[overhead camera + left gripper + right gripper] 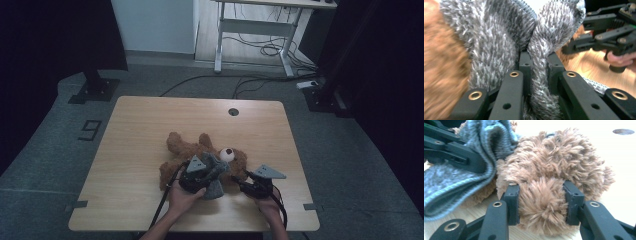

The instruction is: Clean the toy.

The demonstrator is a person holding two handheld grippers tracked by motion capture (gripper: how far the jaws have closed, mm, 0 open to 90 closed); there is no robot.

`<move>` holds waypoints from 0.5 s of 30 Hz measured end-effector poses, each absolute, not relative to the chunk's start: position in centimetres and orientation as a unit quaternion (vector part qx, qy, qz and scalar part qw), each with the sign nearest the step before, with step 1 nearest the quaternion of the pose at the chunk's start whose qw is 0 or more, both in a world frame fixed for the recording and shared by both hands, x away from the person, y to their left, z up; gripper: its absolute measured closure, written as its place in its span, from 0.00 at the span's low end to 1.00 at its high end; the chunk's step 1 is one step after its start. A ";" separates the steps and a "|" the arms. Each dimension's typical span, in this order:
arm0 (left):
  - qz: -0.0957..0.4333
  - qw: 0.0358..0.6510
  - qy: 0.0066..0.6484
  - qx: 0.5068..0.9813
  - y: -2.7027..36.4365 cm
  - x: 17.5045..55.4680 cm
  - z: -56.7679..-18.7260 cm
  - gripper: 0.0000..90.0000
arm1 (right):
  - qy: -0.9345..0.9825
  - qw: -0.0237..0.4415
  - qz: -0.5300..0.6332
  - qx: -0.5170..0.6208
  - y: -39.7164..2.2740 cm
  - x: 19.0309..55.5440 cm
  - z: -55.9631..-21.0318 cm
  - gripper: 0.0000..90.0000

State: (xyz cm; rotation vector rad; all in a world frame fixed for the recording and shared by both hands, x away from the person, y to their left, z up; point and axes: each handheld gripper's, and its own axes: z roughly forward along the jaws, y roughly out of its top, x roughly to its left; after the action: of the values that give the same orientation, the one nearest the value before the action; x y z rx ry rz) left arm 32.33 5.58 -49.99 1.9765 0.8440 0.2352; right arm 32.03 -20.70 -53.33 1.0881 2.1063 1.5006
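Observation:
A brown teddy bear [186, 145] lies on the wooden table [135, 145], its head toward the right. A grey knitted garment [216, 188] is draped over its middle. My left gripper [208, 173] is shut on a fold of that grey knit [539, 82], which is pinched tight between the jaws [539, 62], with brown fur [441, 80] at the left. My right gripper [241, 183] sits just right of it, shut on a fluffy limb of the bear [541, 205]. The bear's body [559, 160] rises behind, and the knit [451, 185] and left gripper [474, 165] are at the left.
A round cable hole [233, 111] sits near the table's far edge. Both hands work close to the near edge. Bare tabletop extends left of the bear and behind it. Beyond the table are a white desk frame [255, 30] and cables on the floor.

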 end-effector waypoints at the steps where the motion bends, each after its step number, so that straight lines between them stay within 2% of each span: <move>1: 0.101 0.467 0.343 0.809 5.9 32.1 -49.9 0.87 | 0.740 0.167 0.528 0.382 -20.7 32.0 -53.3 0.64; 9: 0.111 0.462 0.350 0.808 9.2 31.2 -49.7 0.87 | 0.739 0.165 0.531 0.381 -20.8 32.1 -53.4 0.64; 15: 0.114 0.479 0.385 0.780 13.9 31.1 -49.5 0.87 | 0.737 0.162 0.534 0.381 -20.9 32.1 -53.4 0.64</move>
State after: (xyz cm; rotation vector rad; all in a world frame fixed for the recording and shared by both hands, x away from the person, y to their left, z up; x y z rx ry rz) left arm 31.14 13.93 -49.51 1.9045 0.9393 0.2786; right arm 32.10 -20.90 -53.39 1.0866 2.1047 1.5233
